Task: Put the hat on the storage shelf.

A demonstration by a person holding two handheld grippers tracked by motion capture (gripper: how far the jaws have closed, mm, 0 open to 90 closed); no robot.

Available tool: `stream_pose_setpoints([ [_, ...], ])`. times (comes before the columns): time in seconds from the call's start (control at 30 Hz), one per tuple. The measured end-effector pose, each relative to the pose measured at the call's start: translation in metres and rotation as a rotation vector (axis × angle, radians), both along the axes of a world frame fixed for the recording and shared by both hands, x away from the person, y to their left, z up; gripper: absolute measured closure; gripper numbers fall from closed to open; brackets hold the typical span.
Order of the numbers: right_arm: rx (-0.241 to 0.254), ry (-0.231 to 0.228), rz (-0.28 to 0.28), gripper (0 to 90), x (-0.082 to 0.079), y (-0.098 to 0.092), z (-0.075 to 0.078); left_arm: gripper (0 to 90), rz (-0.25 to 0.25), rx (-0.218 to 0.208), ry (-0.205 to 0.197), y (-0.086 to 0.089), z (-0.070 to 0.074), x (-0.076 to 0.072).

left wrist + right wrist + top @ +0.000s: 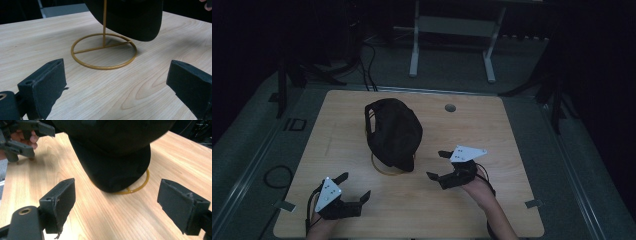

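At table centre the cap (393, 132) sits on its stand (104, 51). Your left gripper (353, 191) at seven o'clock and right gripper (436, 165) at four gape empty; approach the brim squarely, lifting gently.

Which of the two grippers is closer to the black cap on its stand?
The right gripper, just beside the cap and its brim. The left gripper sits further back, near the table's front edge.

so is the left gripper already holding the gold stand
No: in the left gripper view the left gripper has its jaws wide apart over bare wood, with the gold stand standing untouched ahead of them under the black cap.
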State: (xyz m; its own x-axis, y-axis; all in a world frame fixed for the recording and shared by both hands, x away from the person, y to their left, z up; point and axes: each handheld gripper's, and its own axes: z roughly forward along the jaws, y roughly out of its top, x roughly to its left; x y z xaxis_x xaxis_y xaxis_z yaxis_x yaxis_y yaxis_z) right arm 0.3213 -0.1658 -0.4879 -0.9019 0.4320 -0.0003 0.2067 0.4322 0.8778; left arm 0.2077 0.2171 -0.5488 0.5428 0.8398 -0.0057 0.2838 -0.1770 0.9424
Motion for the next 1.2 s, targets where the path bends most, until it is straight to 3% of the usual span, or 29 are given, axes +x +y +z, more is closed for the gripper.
stream_pose_setpoints([
  [0.5,-0.003,0.054,-0.011,14.8,-0.006,-0.016,-0.033,2.9,-0.021,-0.005,0.01,0.002,-0.003,0.002],
  [1.2,-0.041,0.06,-0.071,14.8,-0.015,-0.048,-0.059,2.9,-0.02,0.01,0.026,0.002,-0.006,0.003],
])
